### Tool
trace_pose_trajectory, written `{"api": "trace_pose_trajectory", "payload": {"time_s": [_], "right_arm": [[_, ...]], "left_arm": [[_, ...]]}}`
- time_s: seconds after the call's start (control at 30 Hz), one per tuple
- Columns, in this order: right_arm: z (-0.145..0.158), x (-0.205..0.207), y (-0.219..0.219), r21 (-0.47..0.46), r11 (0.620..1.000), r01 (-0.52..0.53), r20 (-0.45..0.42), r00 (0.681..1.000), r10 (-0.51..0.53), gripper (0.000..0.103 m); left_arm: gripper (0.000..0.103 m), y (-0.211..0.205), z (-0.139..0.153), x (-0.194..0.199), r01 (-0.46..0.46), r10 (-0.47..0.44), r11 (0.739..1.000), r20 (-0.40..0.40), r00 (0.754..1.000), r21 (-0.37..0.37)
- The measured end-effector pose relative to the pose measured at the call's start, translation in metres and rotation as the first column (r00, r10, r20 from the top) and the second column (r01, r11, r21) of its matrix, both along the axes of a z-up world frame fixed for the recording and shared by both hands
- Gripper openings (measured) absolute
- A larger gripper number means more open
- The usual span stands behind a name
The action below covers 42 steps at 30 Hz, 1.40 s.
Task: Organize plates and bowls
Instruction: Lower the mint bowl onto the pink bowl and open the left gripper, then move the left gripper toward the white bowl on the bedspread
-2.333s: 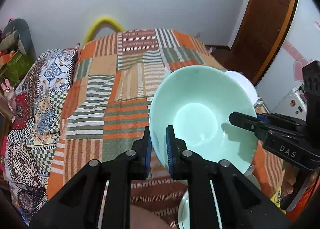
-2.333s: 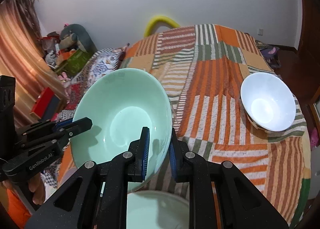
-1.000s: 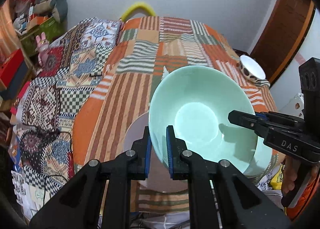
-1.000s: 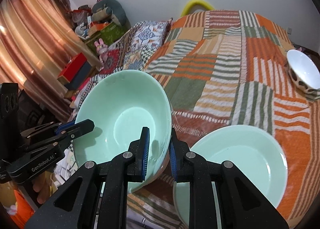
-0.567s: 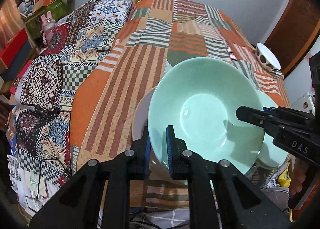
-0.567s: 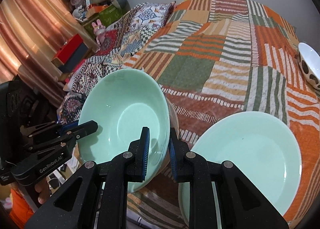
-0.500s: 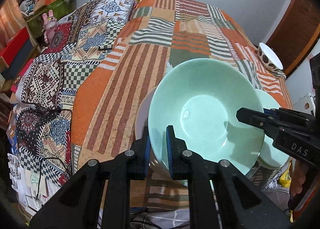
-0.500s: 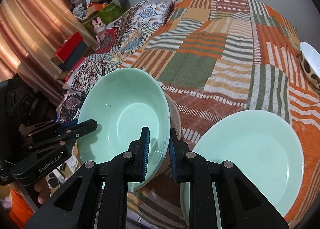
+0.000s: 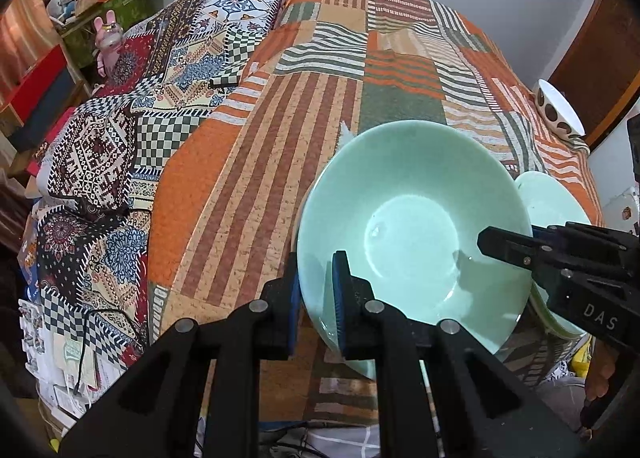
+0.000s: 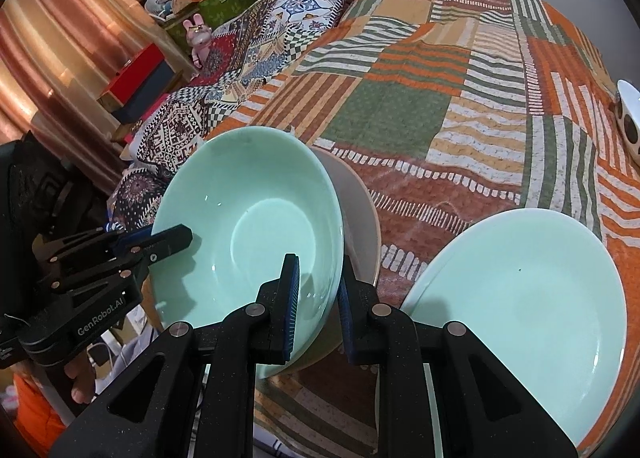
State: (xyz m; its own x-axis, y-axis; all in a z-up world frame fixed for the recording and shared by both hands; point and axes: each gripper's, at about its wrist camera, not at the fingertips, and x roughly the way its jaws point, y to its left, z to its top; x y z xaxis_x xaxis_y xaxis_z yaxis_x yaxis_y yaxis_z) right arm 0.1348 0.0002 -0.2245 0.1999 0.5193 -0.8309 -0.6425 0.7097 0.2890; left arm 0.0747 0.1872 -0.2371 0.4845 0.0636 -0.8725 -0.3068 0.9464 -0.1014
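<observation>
— Holding the mint-green bowl (image 9: 412, 226) between us, are we?

— We are. Our left gripper (image 9: 316, 298) is pinching the near rim, one pad inside the bowl and one outside, and our right gripper (image 10: 316, 298) is pinching the opposite rim the same way.

— Where is the bowl sitting just now?

— We are keeping it tilted over a beige bowl (image 10: 360, 214) that is standing on the patchwork bedspread (image 10: 440, 70). The green one is lying partly inside the beige one; whether the two are touching underneath, we cannot tell.

— Anything in either of them?

— We are seeing only a glossy inside and a few light glints in the green bowl. The beige bowl's inside is mostly covered, so we are leaving that unsaid.

— And beside us?

— A mint-green plate (image 10: 516, 310) is lying flat on the bedspread just beside the beige bowl, on our right, with only a tiny dark speck on it. In the left wrist view we are catching just a sliver of it past the green bowl's rim.

— Further off?

— A white bowl with brown spots (image 9: 558, 110) is resting near the far right edge of the bed, well apart from the rest. A pink rabbit toy (image 9: 108, 38) is standing off the left side, among boxes.
</observation>
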Motion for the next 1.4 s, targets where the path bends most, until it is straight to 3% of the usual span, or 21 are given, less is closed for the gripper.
{"api": "trace_pose_trajectory", "payload": {"time_s": [0.33, 0.57, 0.73, 0.9, 1.13, 1.27, 1.4], "right_arm": [[-0.006, 0.001, 0.003, -0.008, 1.0, -0.014, -0.005, 1.0, 0.014, 0.017], [-0.004, -0.003, 0.007, -0.035, 0.999, -0.004, 0.063, 0.998, 0.007, 0.02], [-0.005, -0.002, 0.005, -0.041, 0.999, -0.007, 0.064, 0.998, 0.01, 0.02], [-0.005, 0.001, 0.0, -0.022, 1.0, -0.007, 0.026, 1.0, 0.008, 0.02], [0.002, 0.0, -0.008, 0.003, 1.0, -0.002, 0.011, 1.0, 0.002, 0.02], [0.016, 0.0, -0.021, 0.031, 0.999, 0.03, 0.058, 0.998, -0.032, 0.038], [0.034, 0.004, -0.038, 0.07, 0.996, 0.058, 0.099, 0.993, -0.065, 0.04]], "left_arm": [[0.013, 0.002, -0.003, 0.008, -0.007, 0.007, 0.999, 0.0, 1.0, 0.049], [0.013, 0.001, -0.006, 0.011, 0.002, -0.003, 0.998, 0.007, 1.0, 0.059], [0.013, -0.006, -0.006, 0.017, 0.007, -0.008, 0.994, 0.004, 1.0, 0.112], [0.013, -0.006, -0.005, 0.017, 0.017, -0.017, 0.997, 0.001, 1.0, 0.071], [0.013, -0.009, 0.012, 0.013, 0.018, -0.02, 0.997, 0.024, 1.0, 0.072], [0.014, -0.016, 0.032, 0.011, 0.026, -0.031, 0.996, 0.062, 0.998, 0.084], [0.017, -0.026, 0.055, 0.011, 0.043, -0.053, 0.995, 0.109, 0.993, 0.094]]}}
